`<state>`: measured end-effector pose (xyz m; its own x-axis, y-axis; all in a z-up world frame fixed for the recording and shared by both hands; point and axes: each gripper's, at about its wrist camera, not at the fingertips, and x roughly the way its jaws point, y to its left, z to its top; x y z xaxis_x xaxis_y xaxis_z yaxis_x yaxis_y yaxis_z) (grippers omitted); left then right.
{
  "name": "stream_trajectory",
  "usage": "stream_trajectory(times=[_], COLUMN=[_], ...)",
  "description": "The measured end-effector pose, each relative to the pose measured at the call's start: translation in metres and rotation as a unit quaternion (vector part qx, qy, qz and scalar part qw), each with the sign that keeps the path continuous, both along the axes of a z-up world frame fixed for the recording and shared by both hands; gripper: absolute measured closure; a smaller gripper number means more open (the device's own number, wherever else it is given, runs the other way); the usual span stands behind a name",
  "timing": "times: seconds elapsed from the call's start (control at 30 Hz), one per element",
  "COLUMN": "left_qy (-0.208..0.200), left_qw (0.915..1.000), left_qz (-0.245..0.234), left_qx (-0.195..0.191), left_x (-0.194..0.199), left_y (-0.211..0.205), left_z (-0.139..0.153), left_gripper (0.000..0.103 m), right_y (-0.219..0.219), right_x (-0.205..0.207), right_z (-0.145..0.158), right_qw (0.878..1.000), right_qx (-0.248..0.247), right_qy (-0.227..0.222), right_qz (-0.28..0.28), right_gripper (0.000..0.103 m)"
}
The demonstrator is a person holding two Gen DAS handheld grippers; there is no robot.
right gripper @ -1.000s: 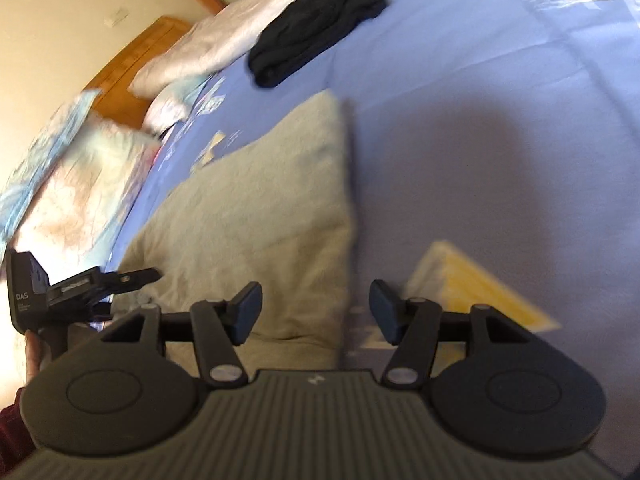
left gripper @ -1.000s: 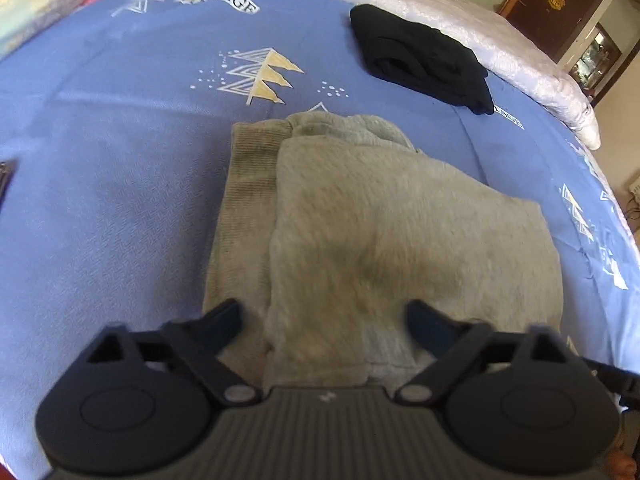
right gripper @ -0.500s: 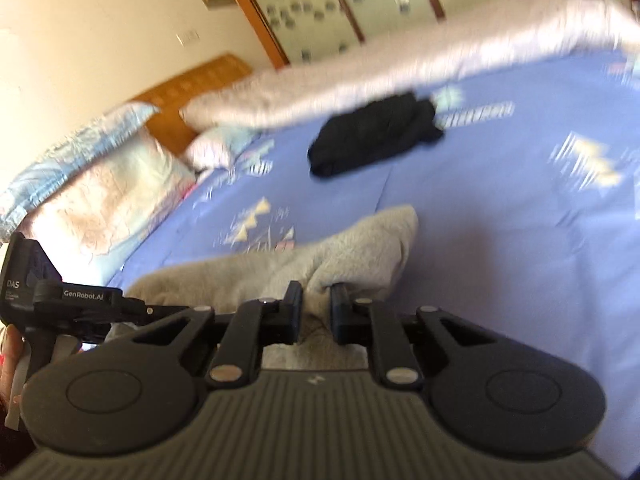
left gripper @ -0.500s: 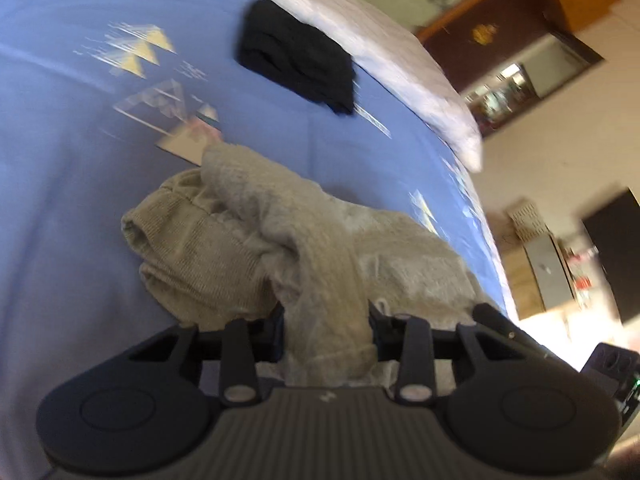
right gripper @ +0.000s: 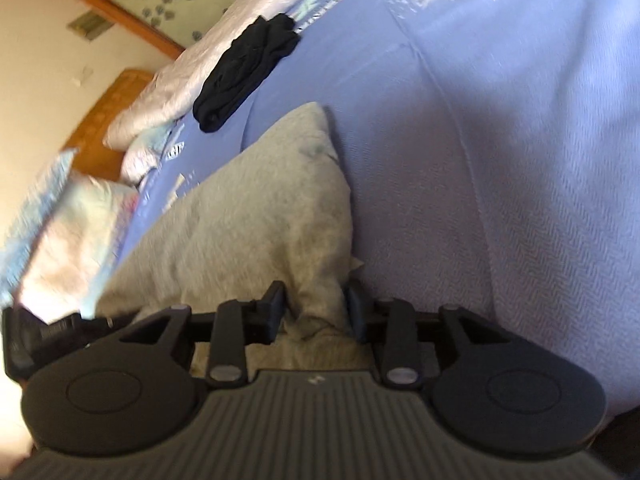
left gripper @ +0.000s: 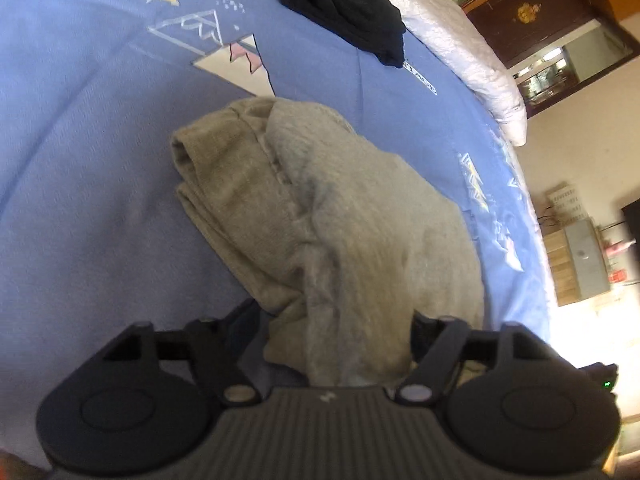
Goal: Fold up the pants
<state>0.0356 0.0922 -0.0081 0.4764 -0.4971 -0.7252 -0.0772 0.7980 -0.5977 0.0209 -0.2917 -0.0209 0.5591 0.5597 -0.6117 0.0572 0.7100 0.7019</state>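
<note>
The grey-beige pants [left gripper: 320, 208] lie folded in a loose heap on the blue bedsheet [left gripper: 80, 200]. My left gripper [left gripper: 334, 332] sits low at their near edge. Its jaws are opening wide, and a fold of the cloth lies loosely between them. In the right wrist view the pants [right gripper: 260, 208] run away to the upper left. My right gripper [right gripper: 316, 312] is at their near corner. Its jaws are opening too, with a ridge of cloth between them that the pads do not press.
A black garment [left gripper: 344, 8] lies folded farther back on the bed, next to a white quilt [left gripper: 460, 40]. Pillows [right gripper: 60, 240] are at the headboard. The bed's edge and room furniture [left gripper: 580, 256] are to the right of the pants.
Half a second ago both grippers were pinched on raised folds of the pants. Both have since spread their jaws, and the cloth has settled onto the bed.
</note>
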Motion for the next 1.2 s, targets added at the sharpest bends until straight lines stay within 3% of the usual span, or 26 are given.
stream_trajectory(times=[0.07,0.3,0.4,0.47,0.67,1.2], left_qy=[-0.001,-0.002,-0.004,-0.007,-0.006,-0.013], left_qw=[0.9999,0.9996,0.9986,0.9976,0.9989,0.9995], left_qz=[-0.006,-0.024,-0.029,-0.031,-0.025,-0.017], left_qx=[-0.009,0.016,0.044,0.061,0.039,0.022], left_x=[0.000,0.004,0.002,0.000,-0.005,-0.017], left_y=[-0.003,-0.022,-0.030,-0.032,-0.022,-0.017], left_z=[0.003,0.007,0.003,0.003,0.003,0.004], left_gripper=[0.029,0.022,0.031,0.042,0.057,0.062], right_y=[-0.006,-0.014,-0.015,-0.014,-0.013,-0.017], right_x=[-0.004,-0.017,-0.019,-0.018,-0.018,-0.018], right_z=[-0.003,-0.003,-0.004,-0.004,-0.004,-0.004], right_qw=[1.000,1.000,1.000,1.000,1.000,1.000], right_qx=[0.013,0.021,0.021,0.021,0.018,0.007], right_qy=[-0.003,-0.008,-0.009,-0.009,-0.011,-0.016], right_qz=[-0.004,-0.005,-0.006,-0.006,-0.005,0.000], right_gripper=[0.066,0.066,0.066,0.066,0.066,0.066])
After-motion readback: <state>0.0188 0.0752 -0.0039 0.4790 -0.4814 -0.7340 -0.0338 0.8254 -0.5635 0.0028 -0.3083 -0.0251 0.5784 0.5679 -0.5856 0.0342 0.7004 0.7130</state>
